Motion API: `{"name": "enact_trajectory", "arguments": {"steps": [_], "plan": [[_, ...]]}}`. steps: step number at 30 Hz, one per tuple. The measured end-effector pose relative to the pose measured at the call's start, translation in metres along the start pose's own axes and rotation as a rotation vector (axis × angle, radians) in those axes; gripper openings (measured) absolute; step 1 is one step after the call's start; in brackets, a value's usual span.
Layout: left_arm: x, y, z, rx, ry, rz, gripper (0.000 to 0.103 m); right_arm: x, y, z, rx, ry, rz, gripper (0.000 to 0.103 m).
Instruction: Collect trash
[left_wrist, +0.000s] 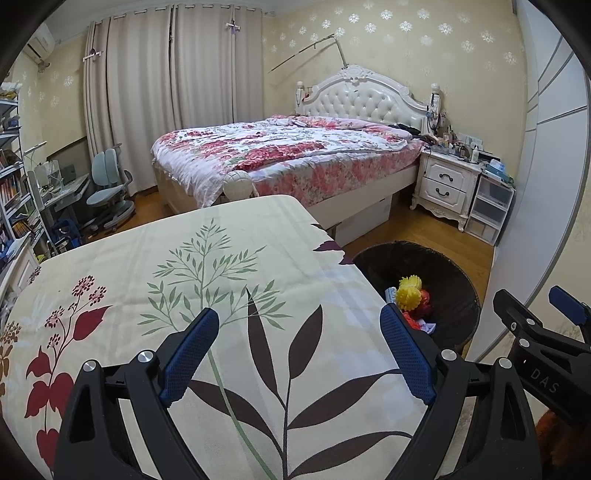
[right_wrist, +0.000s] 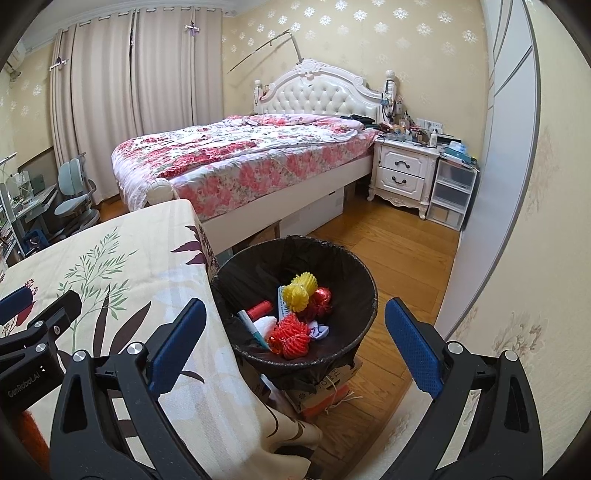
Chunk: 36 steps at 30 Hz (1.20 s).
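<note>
A round bin with a black liner (right_wrist: 354, 269) stands on the floor beside the table; it also shows in the left wrist view (left_wrist: 454, 280). In it lie a yellow foam net (right_wrist: 300, 293), a red foam net (right_wrist: 293, 336), a red spool (right_wrist: 260, 309), a teal marker (right_wrist: 253, 328) and crumpled paper (right_wrist: 319, 329). My right gripper (right_wrist: 295, 350) is open and empty, above the bin's near rim. My left gripper (left_wrist: 299, 354) is open and empty over the leaf-print tablecloth (left_wrist: 184, 280). The right gripper (left_wrist: 546, 332) shows at the right edge of the left wrist view.
The table with the leaf-print cloth (right_wrist: 129, 266) is left of the bin. Behind stand a bed with a floral quilt (right_wrist: 240, 155), a white nightstand (right_wrist: 402, 173), plastic drawers (right_wrist: 450, 195), a desk chair (left_wrist: 107, 184) and a white wardrobe door (right_wrist: 491, 184). Wooden floor (right_wrist: 406, 251) lies around the bin.
</note>
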<state>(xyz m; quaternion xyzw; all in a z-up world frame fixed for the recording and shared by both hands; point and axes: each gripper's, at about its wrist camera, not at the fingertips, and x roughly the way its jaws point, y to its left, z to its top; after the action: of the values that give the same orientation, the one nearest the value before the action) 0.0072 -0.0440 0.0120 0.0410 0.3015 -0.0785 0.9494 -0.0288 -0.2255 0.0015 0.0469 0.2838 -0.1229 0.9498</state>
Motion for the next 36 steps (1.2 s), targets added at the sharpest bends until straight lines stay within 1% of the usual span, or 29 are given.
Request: {"name": "enact_trajectory", "arguments": {"steps": [36], "plan": [[-0.0018, -0.0044, -0.0029, 0.002, -0.009, 0.006, 0.089, -0.0006, -0.0037, 0.0006, 0.001, -0.002, -0.001, 0.095]]}}
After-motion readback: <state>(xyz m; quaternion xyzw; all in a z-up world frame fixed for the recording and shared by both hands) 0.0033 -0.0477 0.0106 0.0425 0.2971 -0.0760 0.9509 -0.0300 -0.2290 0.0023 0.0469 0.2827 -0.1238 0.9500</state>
